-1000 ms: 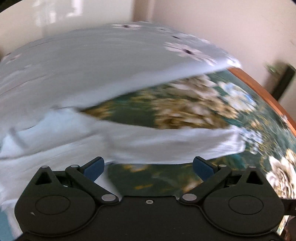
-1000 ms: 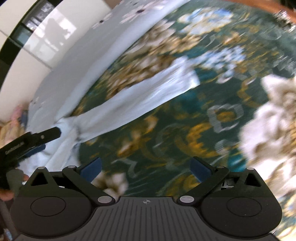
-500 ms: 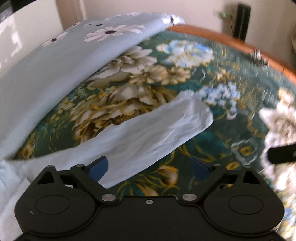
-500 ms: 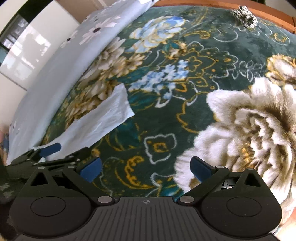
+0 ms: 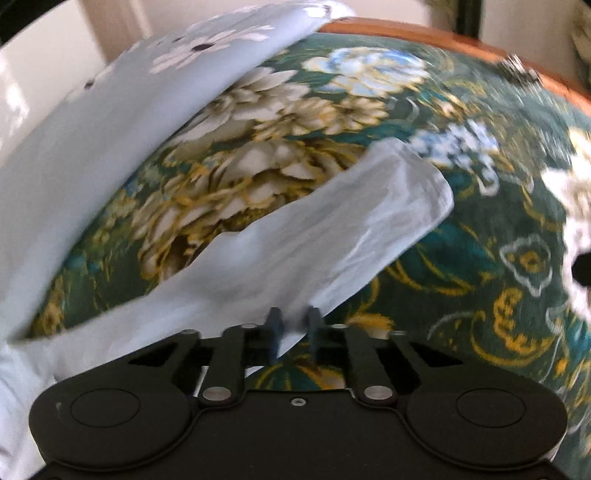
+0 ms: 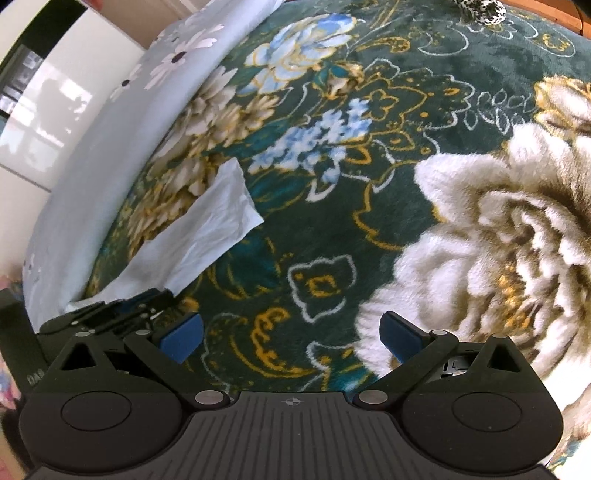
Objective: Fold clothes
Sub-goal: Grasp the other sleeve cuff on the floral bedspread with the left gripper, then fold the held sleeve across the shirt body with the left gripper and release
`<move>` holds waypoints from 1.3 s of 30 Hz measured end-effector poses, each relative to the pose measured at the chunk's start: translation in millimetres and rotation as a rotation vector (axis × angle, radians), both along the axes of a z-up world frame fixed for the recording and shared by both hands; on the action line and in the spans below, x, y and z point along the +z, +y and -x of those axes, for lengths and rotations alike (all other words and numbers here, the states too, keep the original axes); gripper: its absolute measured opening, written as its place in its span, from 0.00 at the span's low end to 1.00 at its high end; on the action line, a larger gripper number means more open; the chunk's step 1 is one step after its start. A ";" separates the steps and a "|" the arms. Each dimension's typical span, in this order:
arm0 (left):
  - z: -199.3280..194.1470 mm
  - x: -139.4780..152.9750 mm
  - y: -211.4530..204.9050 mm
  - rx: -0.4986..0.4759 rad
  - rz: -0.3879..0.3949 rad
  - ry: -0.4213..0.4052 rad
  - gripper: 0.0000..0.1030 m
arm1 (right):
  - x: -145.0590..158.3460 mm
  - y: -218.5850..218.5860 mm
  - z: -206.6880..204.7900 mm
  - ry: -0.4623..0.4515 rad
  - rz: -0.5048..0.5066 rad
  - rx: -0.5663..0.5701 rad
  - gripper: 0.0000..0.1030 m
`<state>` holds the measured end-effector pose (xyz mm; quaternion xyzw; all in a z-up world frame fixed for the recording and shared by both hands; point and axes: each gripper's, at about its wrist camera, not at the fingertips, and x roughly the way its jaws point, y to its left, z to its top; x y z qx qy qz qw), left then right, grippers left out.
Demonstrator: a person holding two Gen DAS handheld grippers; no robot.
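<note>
left gripper (image 5: pixel 292 320) jaws closed since earlier, pinching sleeve (image 5: pixel 332 236) edge | right gripper (image 6: pixel 291 334) jaws spread, blanket (image 6: pixel 332 229) bare

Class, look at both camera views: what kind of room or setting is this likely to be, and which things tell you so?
Probably a bedroom: a plush green floral blanket covers a wide soft surface, a pale daisy-print sheet lies alongside it, and a wooden edge like a bed frame borders it.

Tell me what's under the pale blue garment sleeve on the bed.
The pale blue sleeve lies on the green floral blanket, whose cream flowers show beside it. Whatever pattern sits directly beneath is covered.
</note>
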<state>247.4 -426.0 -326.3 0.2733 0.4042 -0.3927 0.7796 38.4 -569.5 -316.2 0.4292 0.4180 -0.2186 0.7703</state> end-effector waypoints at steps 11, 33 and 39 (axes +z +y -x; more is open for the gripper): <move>-39.6 42.9 43.5 0.191 0.194 0.057 0.01 | 3.3 25.9 -16.1 -0.009 -0.021 0.036 1.00; 19.8 -11.7 5.1 -0.209 -0.215 -0.216 0.35 | -16.7 19.1 -0.8 0.011 -0.082 -0.015 1.00; 10.6 -4.8 1.6 -0.130 -0.139 -0.172 0.05 | -17.7 12.9 -1.1 0.002 -0.085 -0.017 1.00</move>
